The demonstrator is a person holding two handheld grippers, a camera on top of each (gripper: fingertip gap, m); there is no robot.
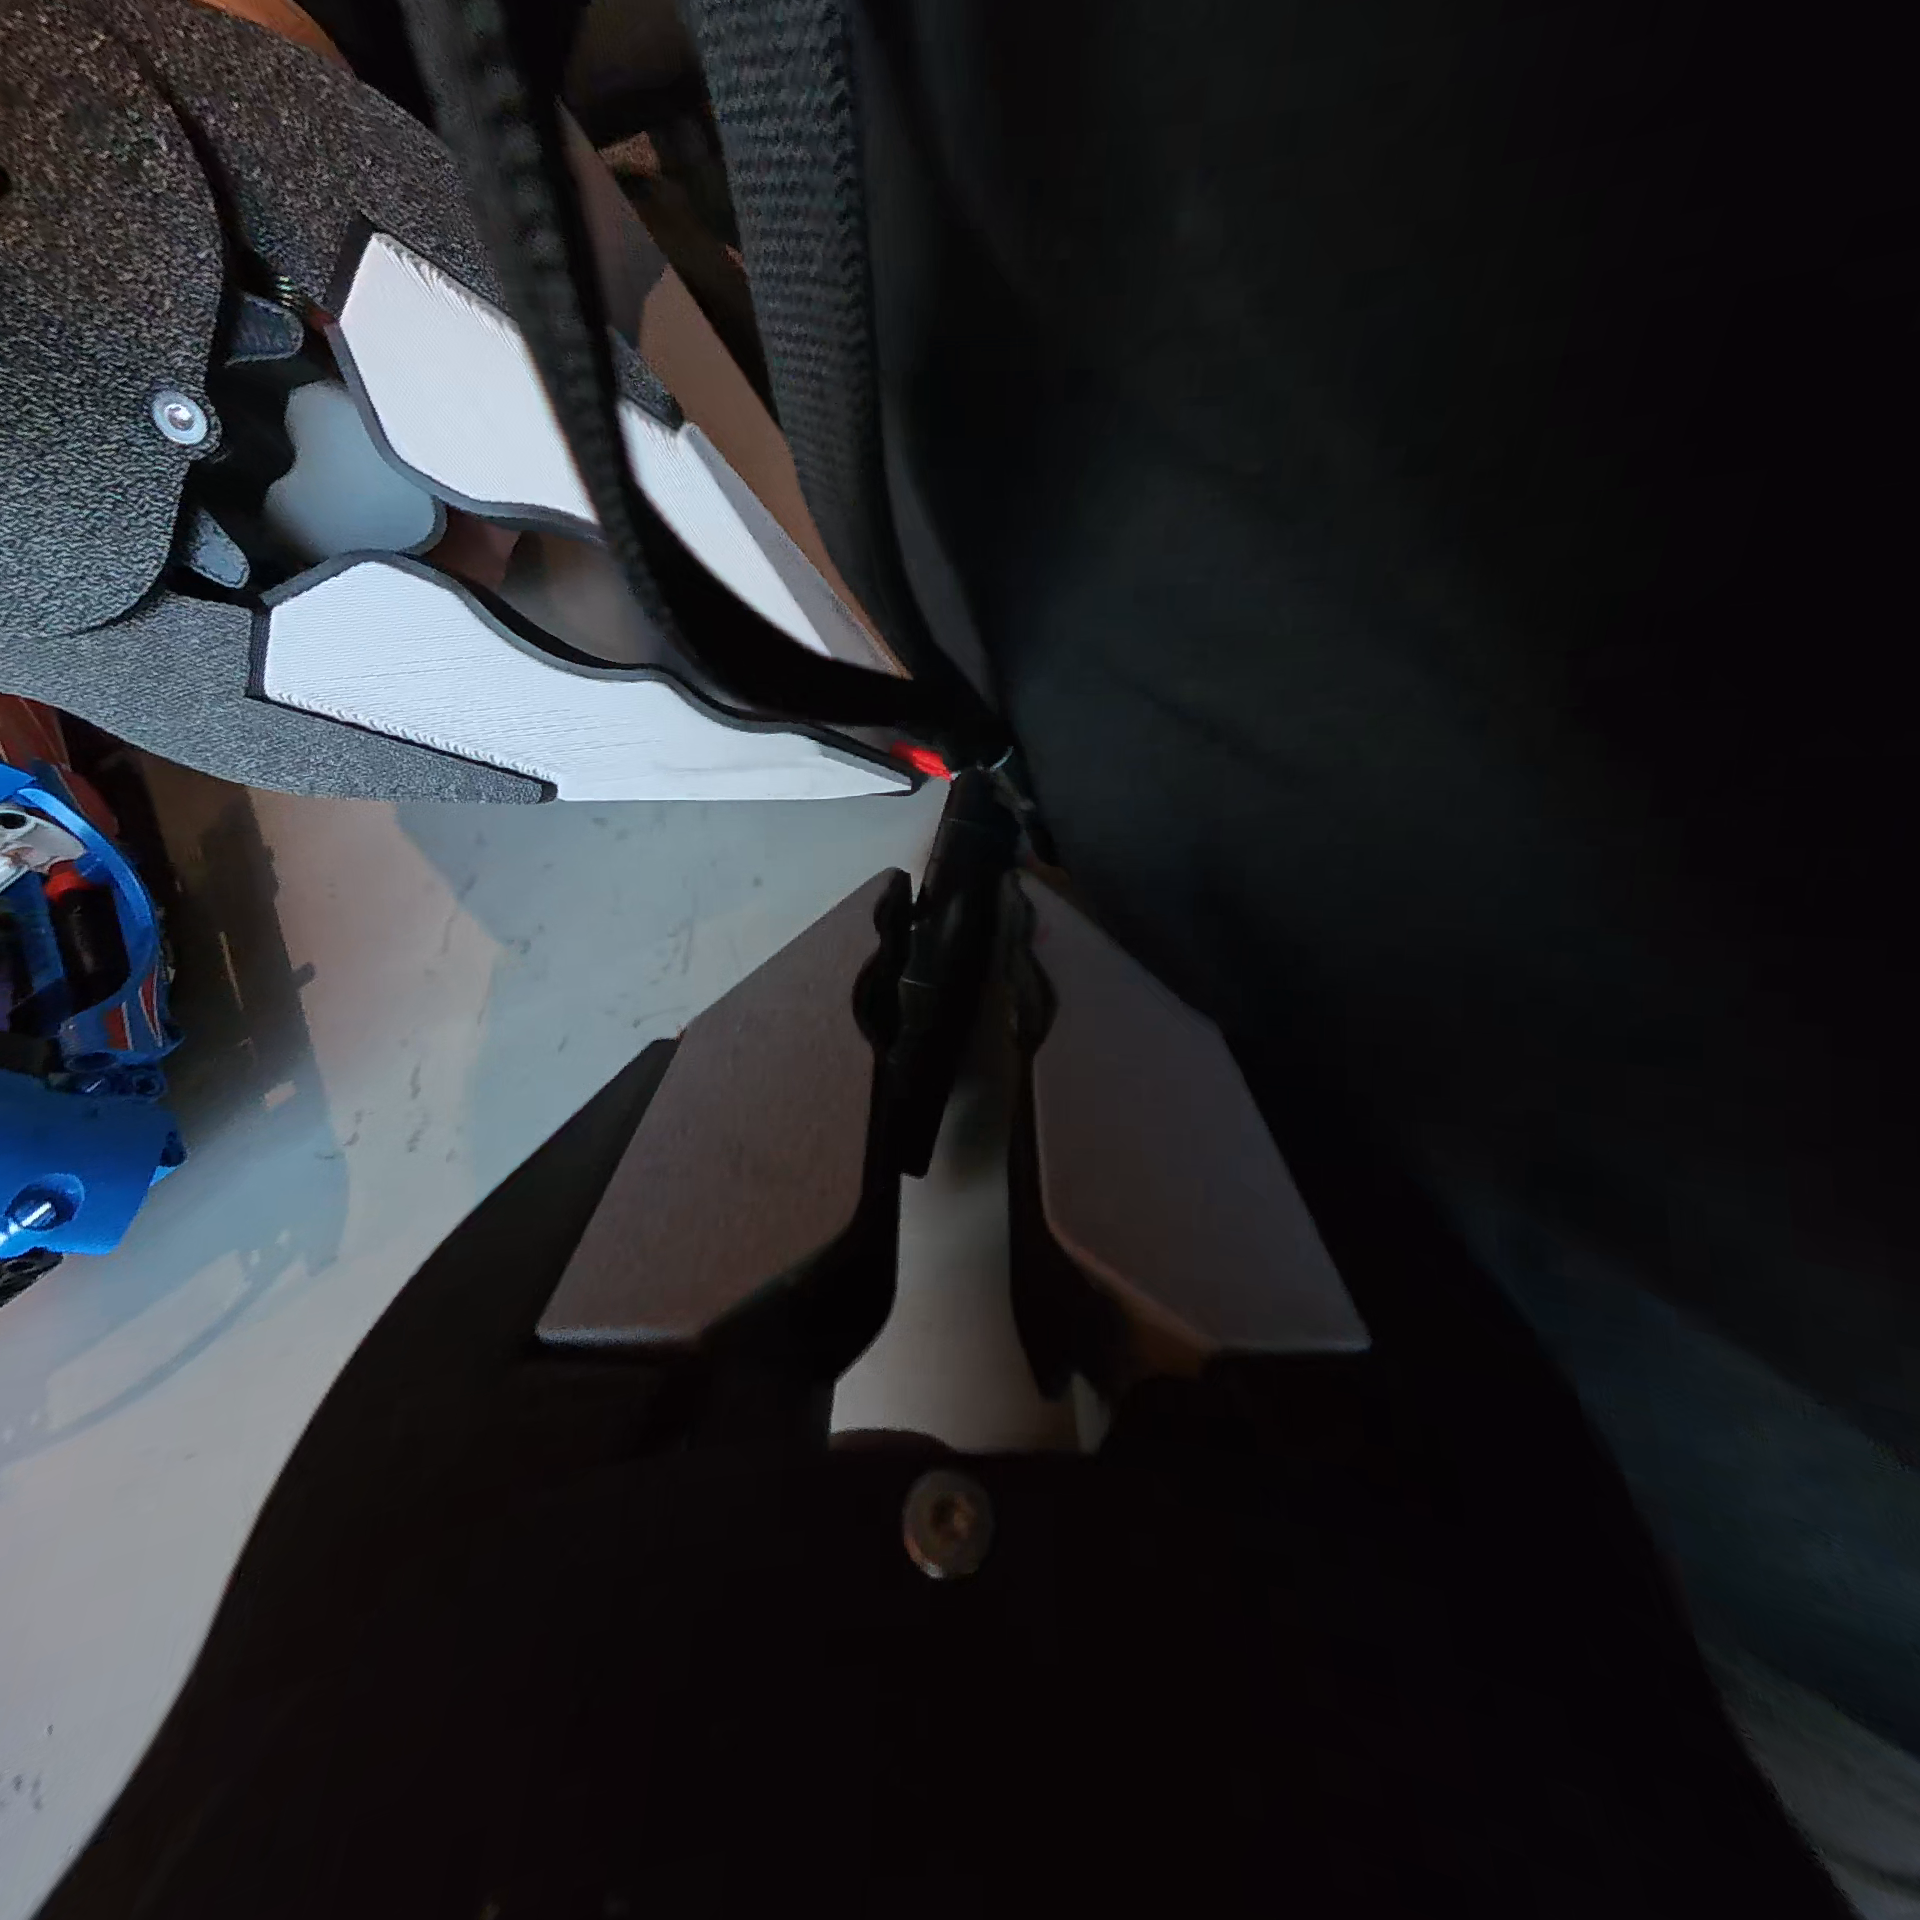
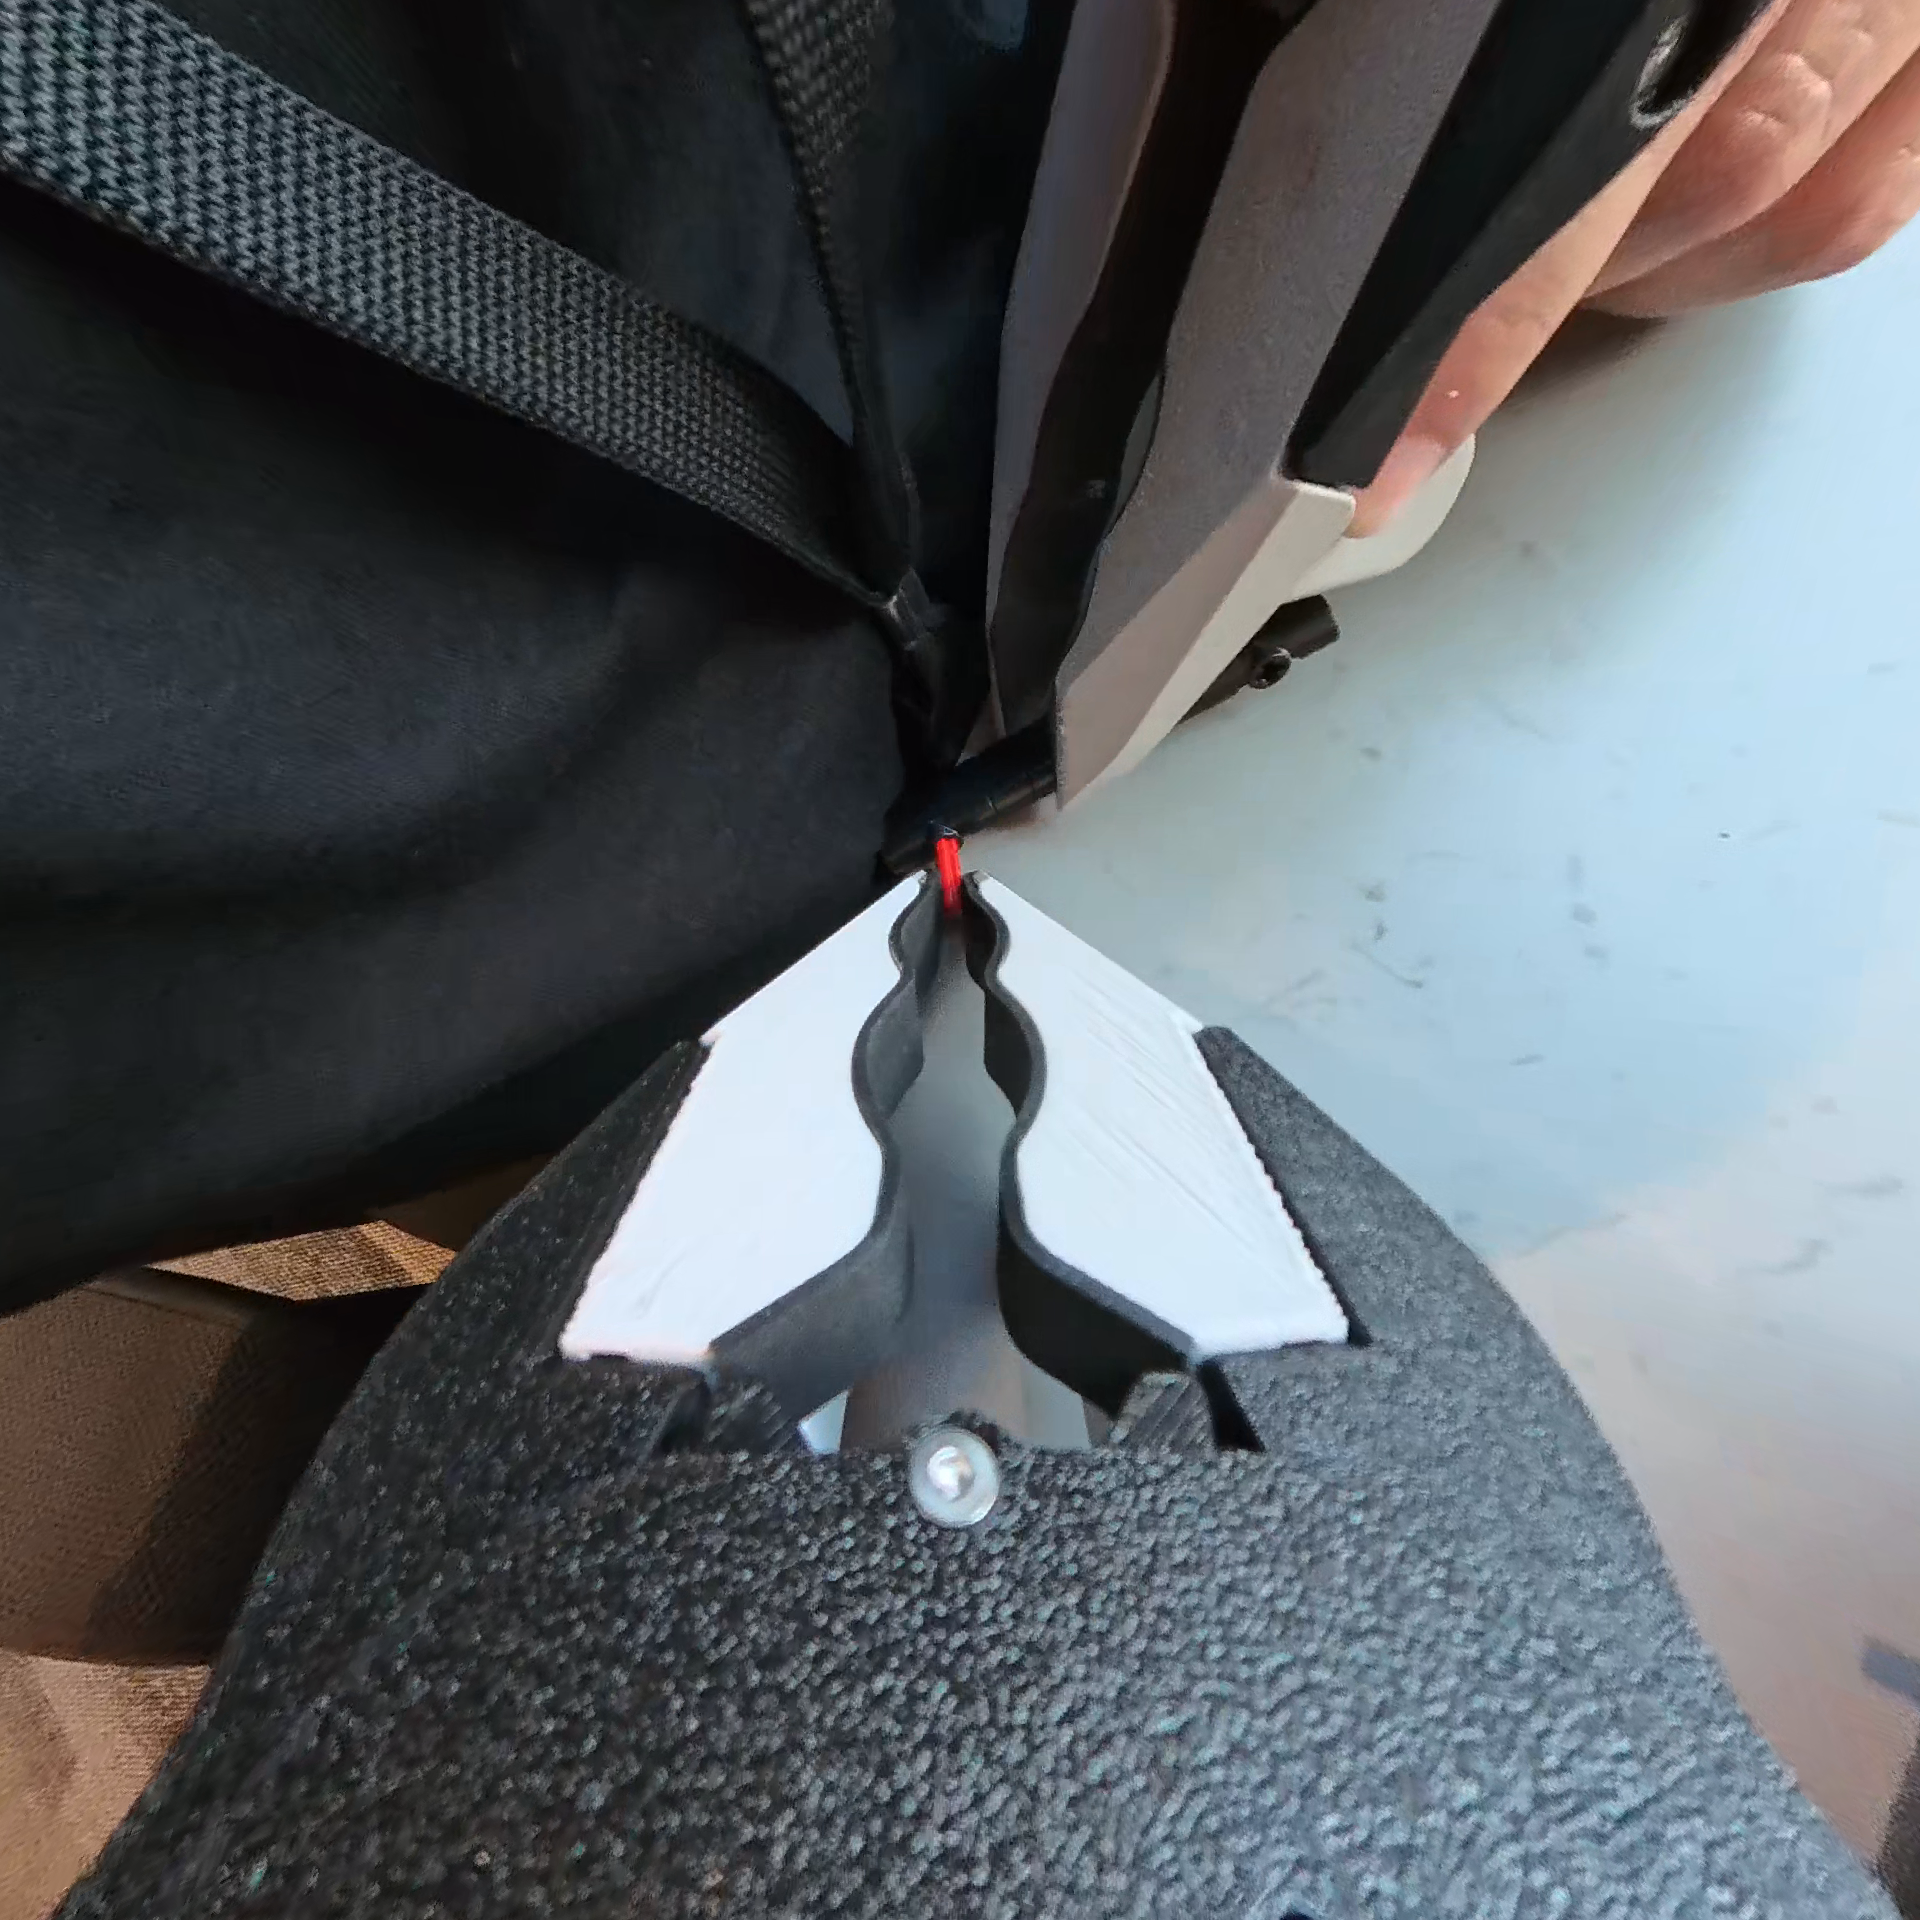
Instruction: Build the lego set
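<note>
Now, right at the near edge of the pale, scuffed tabletop [image 2: 1558, 831], two grippers are seen working tip to tip. A thin red pin [image 2: 948, 871] is pinched by the closed tips of the right gripper [image 2: 945, 883]; a small black connector piece [image 2: 987, 795] is clamped by the left gripper [image 1: 961, 883], its jaws pressed together on it. The red pin is being offered up to the end of that black piece, touching or nearly so; whether it is seated cannot be told. One partly built blue lego model [image 1: 73, 1039] is glimpsed well apart at the table's far side, so plenty of building is judged to remain. Counted: two grippers, one red pin, one black piece, one blue model, one dark webbing strap [image 2: 416, 291] across dark clothing behind.
</note>
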